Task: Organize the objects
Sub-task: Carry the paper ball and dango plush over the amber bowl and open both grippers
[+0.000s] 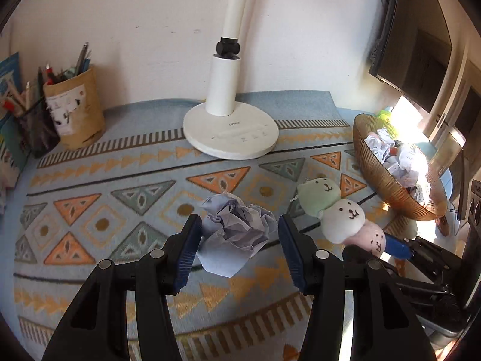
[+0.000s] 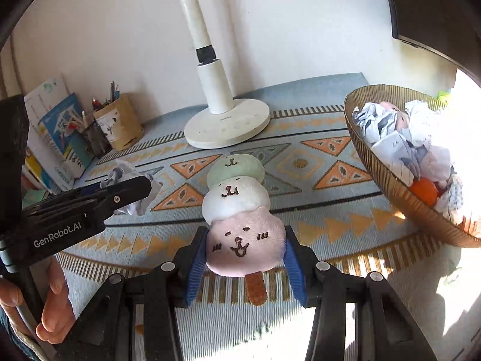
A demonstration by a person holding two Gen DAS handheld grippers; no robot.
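Observation:
A crumpled ball of pale paper [image 1: 237,228] sits between the blue pads of my left gripper [image 1: 240,240], which is shut on it above the patterned cloth. A plush toy [image 2: 237,210] made of three stacked balls, green, white and pink, with a brown stick, lies in front of my right gripper [image 2: 245,255]. That gripper is shut on the pink ball. In the left wrist view the plush toy [image 1: 333,207] lies just right of the paper, with the right gripper [image 1: 375,245] at its pink end. The left gripper [image 2: 126,185] shows at the left of the right wrist view.
An amber ribbed bowl [image 2: 390,186] at the right holds several crumpled papers and something orange. A white lamp base [image 1: 231,135] stands at the back centre. Pencil holders [image 1: 75,111] and books [image 2: 60,129] line the back left. A hand [image 2: 51,310] holds the left gripper's handle.

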